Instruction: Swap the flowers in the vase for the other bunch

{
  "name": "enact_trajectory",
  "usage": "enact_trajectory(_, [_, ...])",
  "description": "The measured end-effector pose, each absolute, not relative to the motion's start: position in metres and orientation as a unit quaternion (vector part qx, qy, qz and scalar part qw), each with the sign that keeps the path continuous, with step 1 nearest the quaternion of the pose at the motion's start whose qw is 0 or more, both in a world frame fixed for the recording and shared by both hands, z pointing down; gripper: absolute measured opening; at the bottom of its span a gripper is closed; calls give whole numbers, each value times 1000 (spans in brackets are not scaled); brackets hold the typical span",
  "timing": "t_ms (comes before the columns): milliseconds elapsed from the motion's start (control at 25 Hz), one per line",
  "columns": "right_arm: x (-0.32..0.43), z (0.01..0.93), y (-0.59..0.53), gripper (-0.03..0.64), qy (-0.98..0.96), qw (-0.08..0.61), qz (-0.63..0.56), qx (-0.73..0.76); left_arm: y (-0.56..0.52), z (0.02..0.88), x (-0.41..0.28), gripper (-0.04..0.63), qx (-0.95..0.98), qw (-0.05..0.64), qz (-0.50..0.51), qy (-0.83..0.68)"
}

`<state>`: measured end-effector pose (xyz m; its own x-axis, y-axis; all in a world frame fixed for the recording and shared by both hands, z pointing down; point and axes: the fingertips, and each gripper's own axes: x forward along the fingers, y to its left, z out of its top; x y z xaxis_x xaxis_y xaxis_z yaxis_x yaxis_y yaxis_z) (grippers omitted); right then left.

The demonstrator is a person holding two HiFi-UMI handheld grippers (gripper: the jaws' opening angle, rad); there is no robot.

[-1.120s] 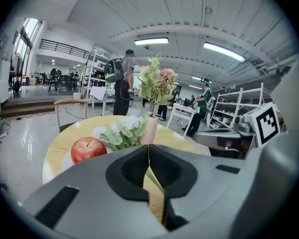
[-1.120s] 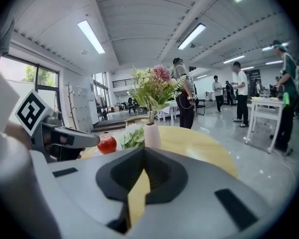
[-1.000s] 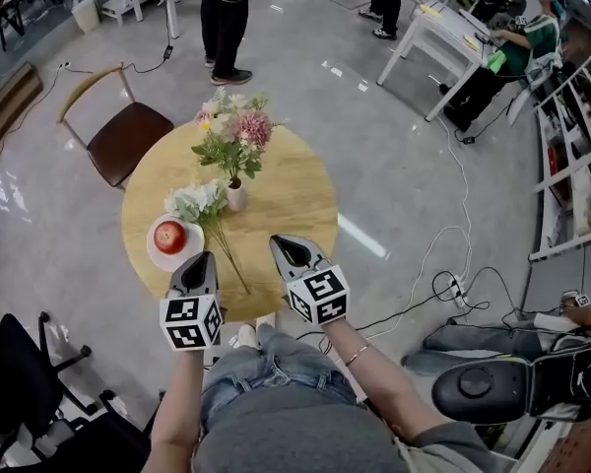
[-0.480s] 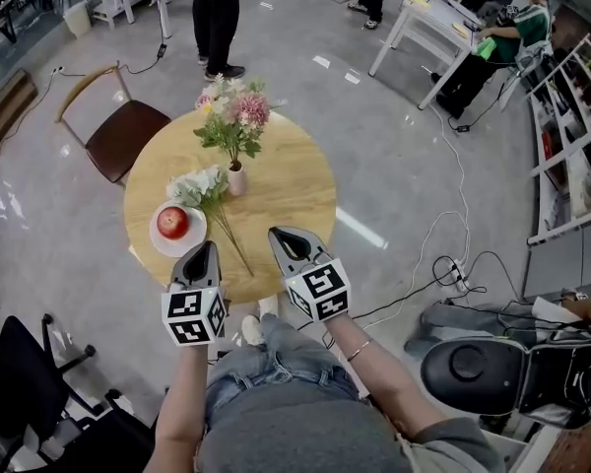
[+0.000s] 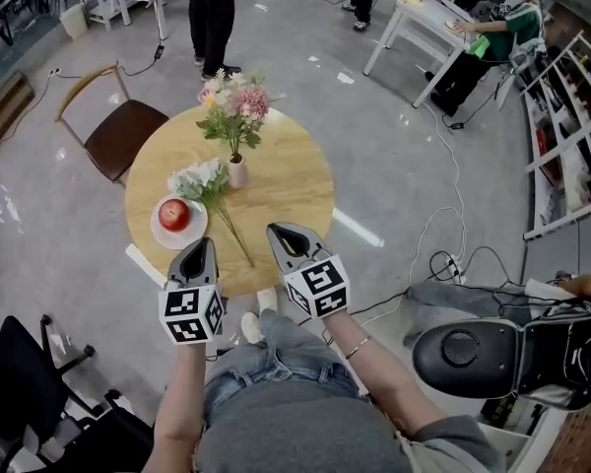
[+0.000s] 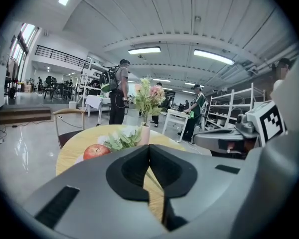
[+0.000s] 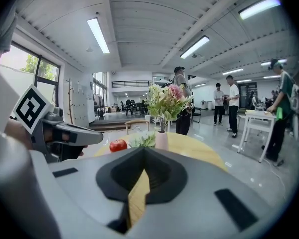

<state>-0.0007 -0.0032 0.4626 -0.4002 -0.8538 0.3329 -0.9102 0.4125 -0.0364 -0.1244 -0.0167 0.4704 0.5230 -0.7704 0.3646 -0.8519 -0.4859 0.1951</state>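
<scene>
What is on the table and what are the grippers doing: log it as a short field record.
table: round, wooden
vase: upright near the middle, holds the pink bunch
white bunch: lying flat, heads beside the vase, stems toward the person
apple: red, on a white plate, left of the white bunch
left gripper: shut, empty
right gripper: shut, empty
swap: not yet begun

The round wooden surface (image 5: 291,180) carried a small pale vase (image 5: 237,172) of pink and white flowers (image 5: 234,111) near its middle, a loose white bunch (image 5: 201,179) lying just beside the vase, and a white plate (image 5: 159,236) bearing a red apple (image 5: 174,214).
</scene>
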Motion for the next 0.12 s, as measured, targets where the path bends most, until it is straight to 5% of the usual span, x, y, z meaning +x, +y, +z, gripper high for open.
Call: enact_trajectory(120, [-3,462,0,8,-828,131,107,534,-14,468,-127,17,856,177,113,-474])
